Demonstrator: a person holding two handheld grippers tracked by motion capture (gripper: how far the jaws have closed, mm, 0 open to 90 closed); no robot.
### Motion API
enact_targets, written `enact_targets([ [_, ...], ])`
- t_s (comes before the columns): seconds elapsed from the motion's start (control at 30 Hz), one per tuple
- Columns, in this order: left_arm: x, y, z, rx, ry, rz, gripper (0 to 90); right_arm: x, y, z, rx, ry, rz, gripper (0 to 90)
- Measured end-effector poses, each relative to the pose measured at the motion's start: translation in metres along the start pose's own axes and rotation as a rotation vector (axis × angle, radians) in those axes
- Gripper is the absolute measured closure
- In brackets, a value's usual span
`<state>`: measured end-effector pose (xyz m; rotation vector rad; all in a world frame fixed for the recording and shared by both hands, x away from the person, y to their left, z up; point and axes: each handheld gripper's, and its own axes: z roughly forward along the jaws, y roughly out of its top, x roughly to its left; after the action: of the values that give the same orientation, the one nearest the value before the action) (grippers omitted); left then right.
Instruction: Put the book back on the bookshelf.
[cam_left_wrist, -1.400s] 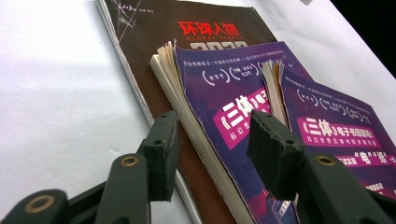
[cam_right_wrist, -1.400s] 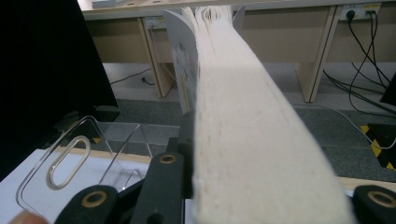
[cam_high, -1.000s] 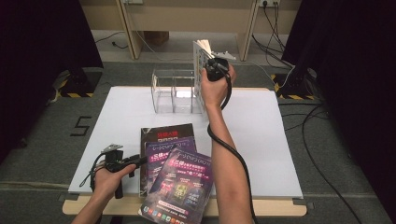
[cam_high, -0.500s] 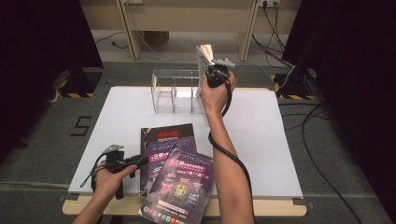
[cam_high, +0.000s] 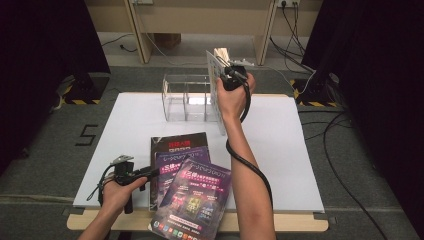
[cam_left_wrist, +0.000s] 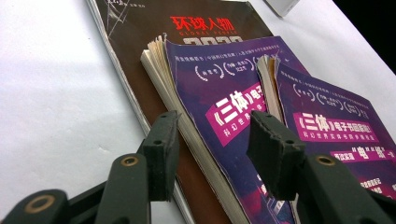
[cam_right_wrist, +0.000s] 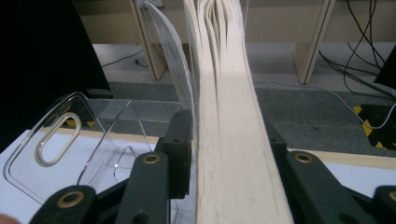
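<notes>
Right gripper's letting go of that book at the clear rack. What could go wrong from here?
1. The right gripper has just been opening around the upright book; its pages fan at the top, so it may tip or splay out of the clear rack.
2. The front purple book overhangs the table edge and may slide off.

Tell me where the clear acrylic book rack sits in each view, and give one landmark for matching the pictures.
High view: clear acrylic book rack stands at the white table's far edge, left of the right gripper.
Left gripper view: the rack is not in it.
Right gripper view: rack at lower left, beside the upright book.
Shared landmark: the white table.
</notes>
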<state>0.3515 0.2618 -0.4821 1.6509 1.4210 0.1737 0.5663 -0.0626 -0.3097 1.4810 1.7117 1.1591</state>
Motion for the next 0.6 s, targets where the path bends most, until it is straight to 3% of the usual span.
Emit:
enact_targets([
  [0.27, -0.0006, -0.0004, 0.0009, 0.002, -0.003, 0.001, 52.6, 0.0005, 0.0029, 0.0018, 0.033, -0.007, -0.009, 64.9],
  [0.4, -0.0004, -0.0003, 0.0012, 0.002, 0.000, 0.001, 52.7, 0.0014, 0.0028, 0.0014, 0.044, -0.022, -0.023, 72.1],
  [0.6, -0.0003, -0.0005, 0.0014, 0.004, 0.000, 0.002, 52.7, 0.0024, 0.0042, 0.0015, 0.057, -0.039, -0.032, 74.2],
])
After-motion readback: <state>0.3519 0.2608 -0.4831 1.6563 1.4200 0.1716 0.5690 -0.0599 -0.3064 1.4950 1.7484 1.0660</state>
